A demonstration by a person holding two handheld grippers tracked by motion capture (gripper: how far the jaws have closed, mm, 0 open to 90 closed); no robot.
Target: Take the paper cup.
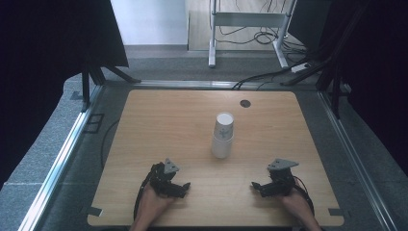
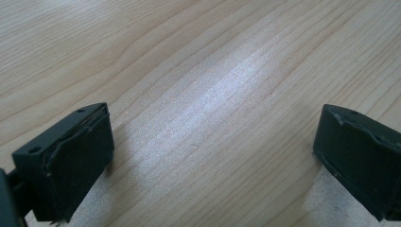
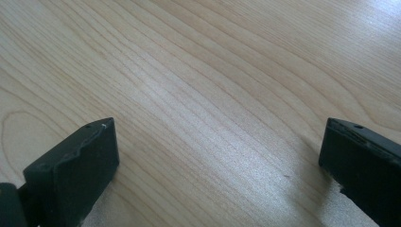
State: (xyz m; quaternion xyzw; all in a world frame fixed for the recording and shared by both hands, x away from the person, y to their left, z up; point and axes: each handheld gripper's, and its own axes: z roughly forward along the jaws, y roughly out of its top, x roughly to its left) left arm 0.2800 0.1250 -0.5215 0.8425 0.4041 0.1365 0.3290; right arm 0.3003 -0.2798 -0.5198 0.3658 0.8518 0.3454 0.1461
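In the high view, a stack of white paper cups (image 1: pixel 223 135), tapered and upside down with faint print on the side, is seen standing near the middle of a pale wood-grain table (image 1: pixel 159 125) with rounded corners. The left gripper (image 1: pixel 179 188) and the right gripper (image 1: pixel 260 187), both black and angular, are rested near the front edge, well apart from the cups; the forearms are cut off at the bottom. In the left gripper view, two blocky matte jaws are held wide apart over bare, glossy wood, nothing between them. In the right gripper view, the jaws are likewise spread over bare grain, their outer parts cropped.
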